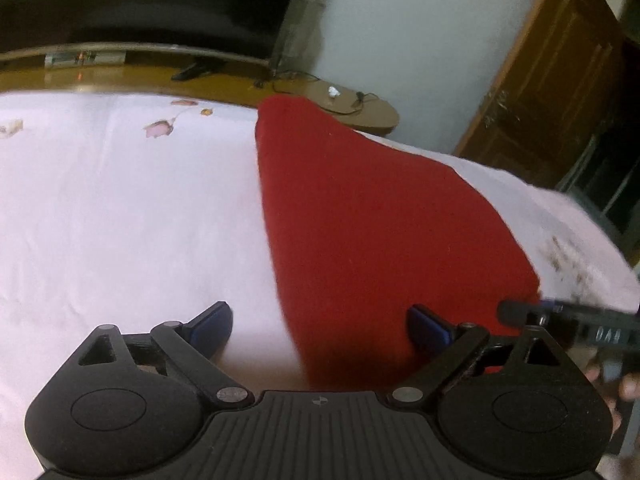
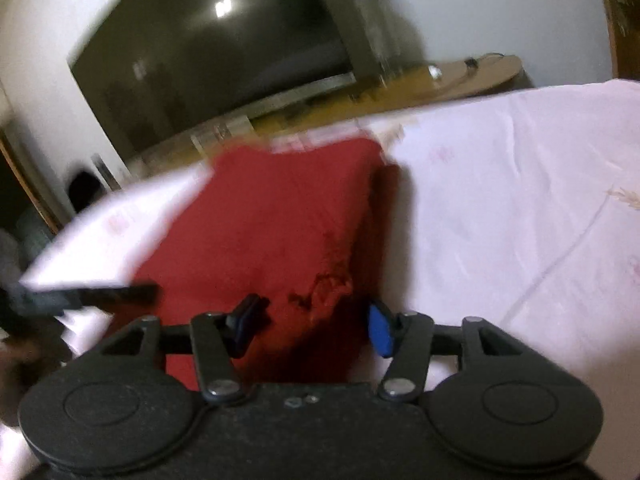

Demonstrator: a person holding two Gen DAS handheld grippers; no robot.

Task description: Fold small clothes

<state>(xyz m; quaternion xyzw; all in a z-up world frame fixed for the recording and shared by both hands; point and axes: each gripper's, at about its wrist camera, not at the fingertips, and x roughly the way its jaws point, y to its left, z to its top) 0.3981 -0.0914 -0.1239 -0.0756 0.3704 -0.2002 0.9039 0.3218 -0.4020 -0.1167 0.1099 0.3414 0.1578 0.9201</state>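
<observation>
A red garment (image 1: 360, 224) lies flat on the pale pink bedsheet (image 1: 120, 208), running away from me. My left gripper (image 1: 320, 326) is open over its near left edge, one blue pad on the sheet, the other over the cloth. In the right wrist view the same red garment (image 2: 272, 224) lies ahead, with a rumpled near right corner. My right gripper (image 2: 314, 326) is open above that corner, holding nothing. Each gripper shows at the edge of the other's view: the right gripper (image 1: 568, 320) and the left gripper (image 2: 88, 296).
A dark TV (image 2: 208, 52) stands on a wooden bench (image 1: 224, 80) beyond the bed. A wooden door (image 1: 552, 80) is at the right. The sheet extends widely to both sides of the garment.
</observation>
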